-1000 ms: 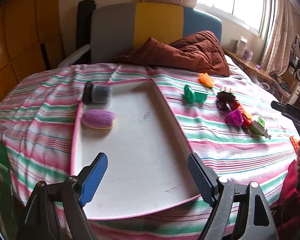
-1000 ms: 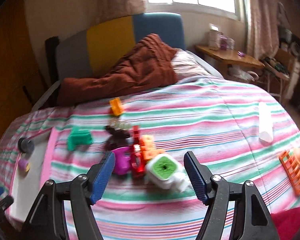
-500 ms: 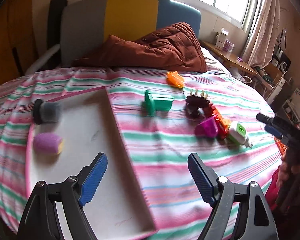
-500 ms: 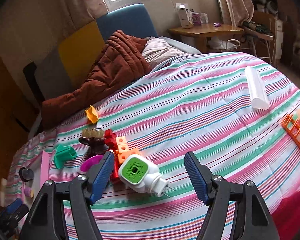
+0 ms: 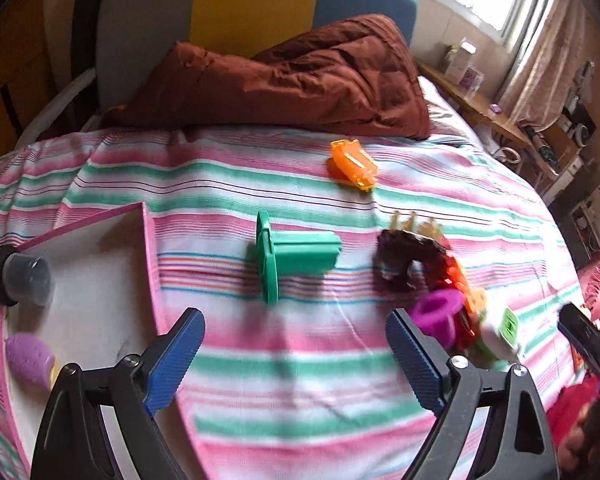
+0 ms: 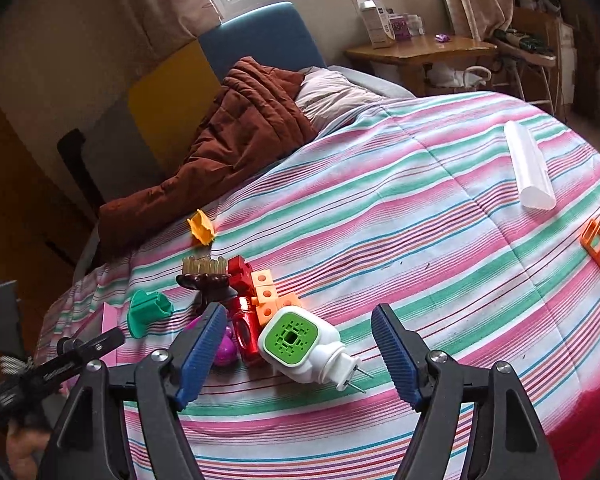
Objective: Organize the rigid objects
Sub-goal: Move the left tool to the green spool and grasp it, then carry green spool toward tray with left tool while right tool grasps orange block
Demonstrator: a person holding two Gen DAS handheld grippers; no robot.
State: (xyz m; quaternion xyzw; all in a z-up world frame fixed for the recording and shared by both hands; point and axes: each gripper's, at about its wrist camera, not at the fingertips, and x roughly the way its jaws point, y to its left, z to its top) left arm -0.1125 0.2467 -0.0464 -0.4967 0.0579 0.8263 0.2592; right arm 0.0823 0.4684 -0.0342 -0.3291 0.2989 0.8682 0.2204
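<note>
Rigid objects lie scattered on the striped bed cover (image 5: pixel 300 368), and we read them left to right in the left wrist view. At nine o'clock sits the pink-rimmed tray (image 5: pixel 150 256), already carrying a grey cup (image 5: pixel 26 278) on its side and a purple brush (image 5: pixel 30 362). Near the centre lies the green flanged piece (image 5: pixel 296 258), with the orange clip (image 5: pixel 354 165) beyond it at one o'clock. At three o'clock is a tight cluster: the brown brush (image 5: pixel 404 258), the magenta cup (image 5: pixel 440 314), red and orange blocks (image 6: pixel 266 294), and the white plug-in with a green face (image 6: pixel 300 344).

Our left claw (image 5: pixel 296 360) hangs released and empty above the cover, short of the green piece. Our right claw (image 6: pixel 298 356) is also spread wide and empty, its jaws standing either side of the plug-in without touching it.

We judge the main risk to be the crowding: closing on the plug-in could catch the red block or magenta cup touching it and drag them along. Its smooth rounded body may twist out of the pads, and the soft bedding gives no firm support. Both claws are near each other, so a collision is possible.
</note>
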